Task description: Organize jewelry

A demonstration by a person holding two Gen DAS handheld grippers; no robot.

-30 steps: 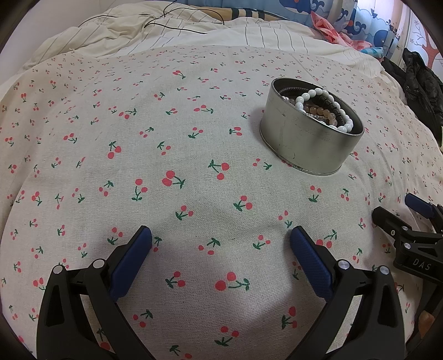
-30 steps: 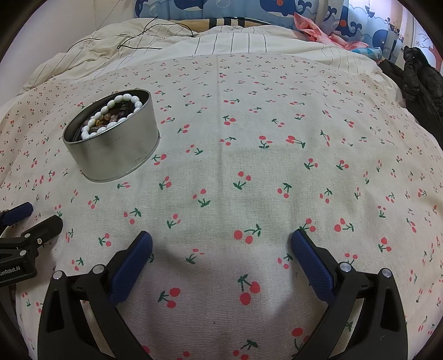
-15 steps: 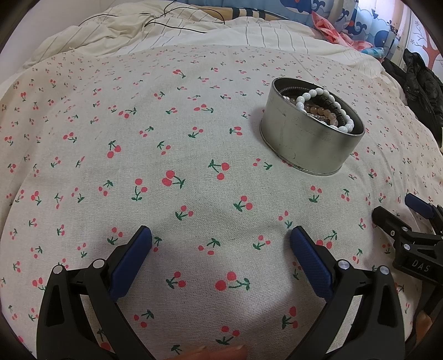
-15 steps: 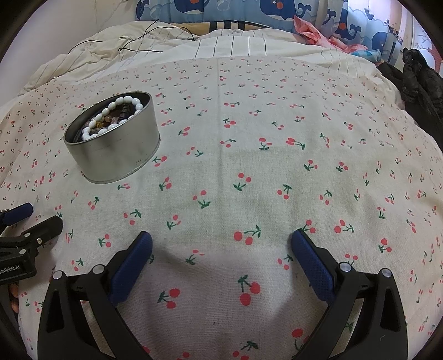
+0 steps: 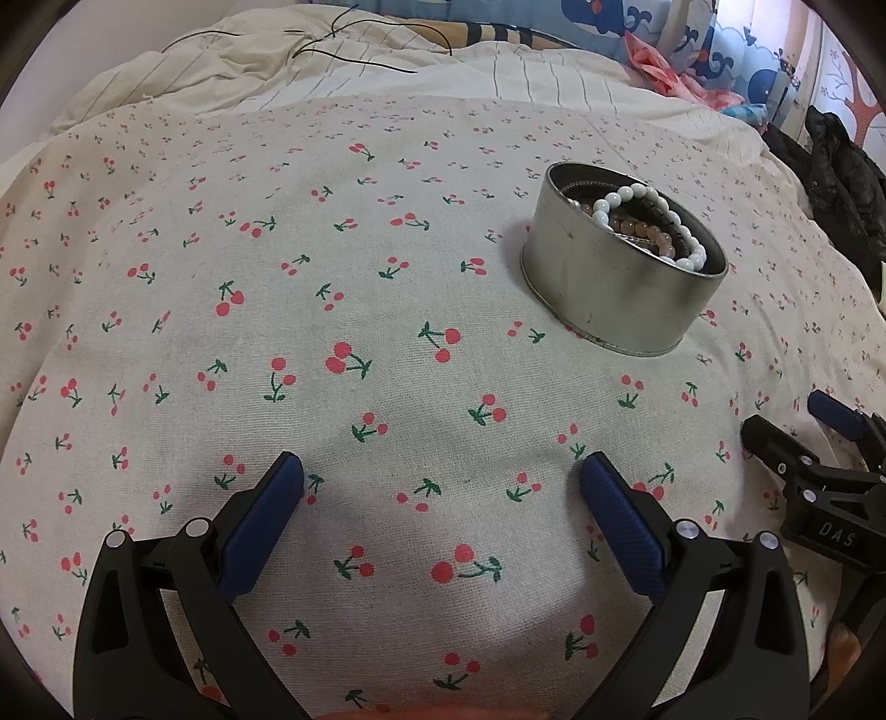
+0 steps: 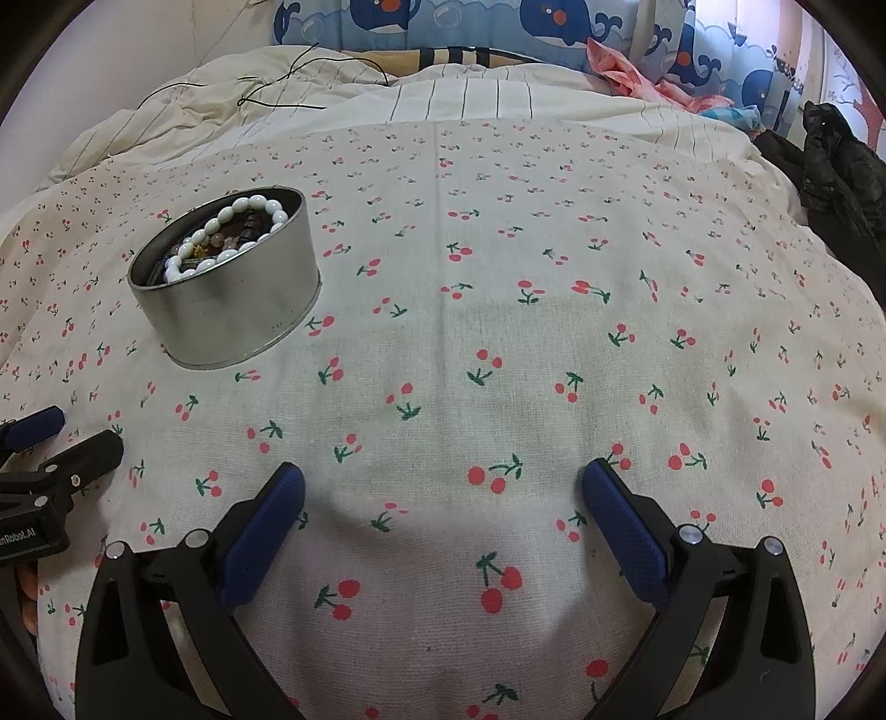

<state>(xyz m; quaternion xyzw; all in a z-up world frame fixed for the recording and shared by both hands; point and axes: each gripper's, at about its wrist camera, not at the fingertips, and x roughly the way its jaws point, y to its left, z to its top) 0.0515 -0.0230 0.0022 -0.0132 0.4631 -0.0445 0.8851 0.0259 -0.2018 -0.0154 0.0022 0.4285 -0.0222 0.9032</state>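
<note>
A round silver tin point(image 5: 614, 288) stands on the cherry-print cloth, to the upper right in the left wrist view and to the upper left in the right wrist view point(image 6: 232, 310). It holds a white bead bracelet point(image 5: 653, 221) point(image 6: 221, 232) and darker and pink bead bracelets. My left gripper point(image 5: 440, 487) is open and empty, low over the cloth, well short of the tin. My right gripper point(image 6: 443, 493) is open and empty, to the right of the tin. Each gripper shows at the edge of the other's view point(image 5: 819, 437) point(image 6: 50, 443).
The cherry-print cloth point(image 6: 498, 332) covers a bed. A striped cream quilt point(image 6: 443, 94) with a thin black cord point(image 6: 277, 88) lies behind it. A black garment point(image 6: 836, 166) lies at the far right. Whale-print curtains point(image 6: 470, 22) hang at the back.
Both views have tilted up slightly and drawn back a little, so the tin sits a bit lower in each. Both grippers stay open. The tin has not moved.
</note>
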